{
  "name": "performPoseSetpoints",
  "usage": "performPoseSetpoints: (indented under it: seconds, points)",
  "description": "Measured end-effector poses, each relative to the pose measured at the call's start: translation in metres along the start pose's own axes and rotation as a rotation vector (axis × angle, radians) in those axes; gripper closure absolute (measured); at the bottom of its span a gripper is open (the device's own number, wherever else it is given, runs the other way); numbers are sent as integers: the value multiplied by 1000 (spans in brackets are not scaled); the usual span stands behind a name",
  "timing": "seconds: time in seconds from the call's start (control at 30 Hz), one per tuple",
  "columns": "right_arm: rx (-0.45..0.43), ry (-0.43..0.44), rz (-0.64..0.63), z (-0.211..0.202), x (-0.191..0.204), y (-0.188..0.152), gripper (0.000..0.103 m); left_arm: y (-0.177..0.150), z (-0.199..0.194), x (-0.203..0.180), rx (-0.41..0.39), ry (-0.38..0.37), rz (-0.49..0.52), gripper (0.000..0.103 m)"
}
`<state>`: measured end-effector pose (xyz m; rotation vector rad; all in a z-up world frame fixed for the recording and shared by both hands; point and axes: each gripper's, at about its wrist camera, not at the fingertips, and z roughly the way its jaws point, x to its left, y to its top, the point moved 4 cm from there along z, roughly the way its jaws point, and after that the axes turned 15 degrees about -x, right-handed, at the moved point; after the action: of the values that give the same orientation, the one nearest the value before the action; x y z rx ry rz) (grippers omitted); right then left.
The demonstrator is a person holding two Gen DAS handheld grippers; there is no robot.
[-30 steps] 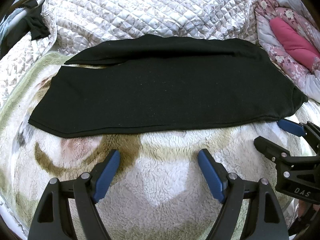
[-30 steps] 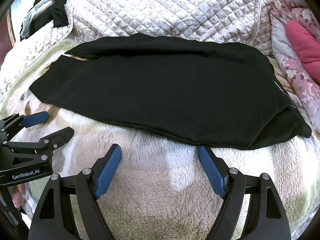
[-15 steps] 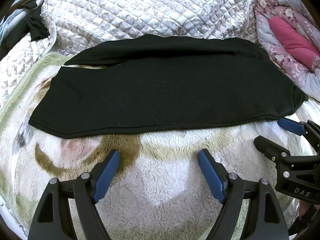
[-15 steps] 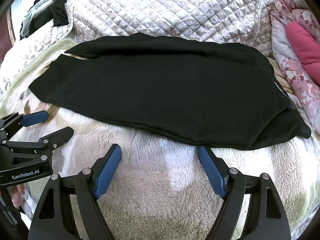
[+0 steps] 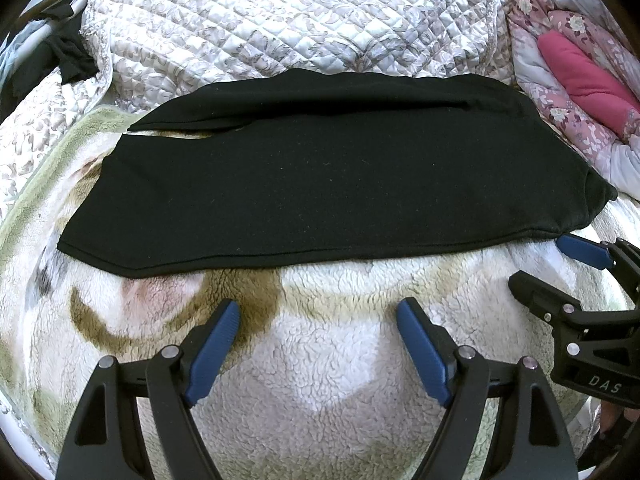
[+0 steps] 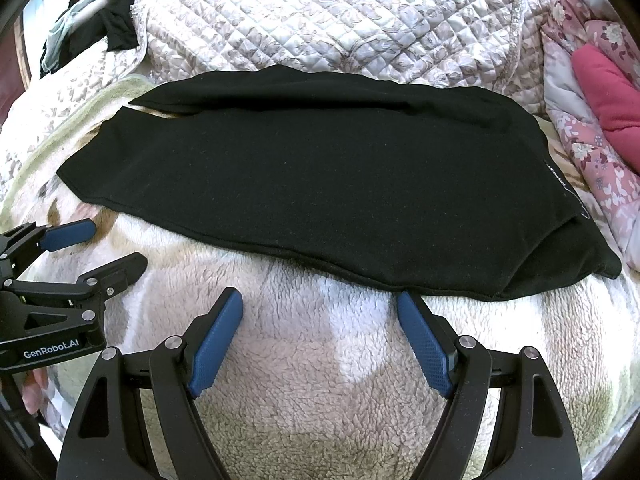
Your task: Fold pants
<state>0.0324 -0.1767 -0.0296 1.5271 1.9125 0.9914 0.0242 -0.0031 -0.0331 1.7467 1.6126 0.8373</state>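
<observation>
Black pants (image 5: pixel 332 176) lie flat across a fleece blanket, legs laid one over the other, cuffs to the left and waist to the right; they also show in the right wrist view (image 6: pixel 320 184). My left gripper (image 5: pixel 318 308) is open and empty, just short of the pants' near hem. My right gripper (image 6: pixel 320 300) is open and empty; its right fingertip touches the near hem by the waist end. Each gripper shows in the other's view: the right one (image 5: pixel 544 260) and the left one (image 6: pixel 108 244).
The cream and brown fleece blanket (image 5: pixel 320 360) covers the bed. A quilted grey bedspread (image 5: pixel 280 20) is bunched behind the pants. A pink floral quilt and a magenta cushion (image 5: pixel 580 76) lie at the right. Dark clothes (image 6: pixel 112 24) hang at the far left.
Almost nothing has changed. Both grippers stay open in the same places near the hem.
</observation>
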Motion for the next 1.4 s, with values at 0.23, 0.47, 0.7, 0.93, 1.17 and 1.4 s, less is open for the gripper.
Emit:
performPoseSetpoints:
  seconds: [0.23,0.47,0.7,0.93,1.17,1.4]
  points:
    - [0,0,-1,0,0,0,23,0,0,0,0,0,-1,19]
    - [1,-1,-2,0,1,0,23,0,0,0,-1,1,1,19]
    - [1,-1,-4,0,1,0,23,0,0,0,0,1,2,19]
    - [2,-2,-4,1,1,0,23,0,0,1,0,2,3,19]
    - [3,-2,-4,1,1,0,23,0,0,0,-1,0,4,19]
    - [10,7,7,2,0,-2,23,0,0,0,-1,2,4,17]
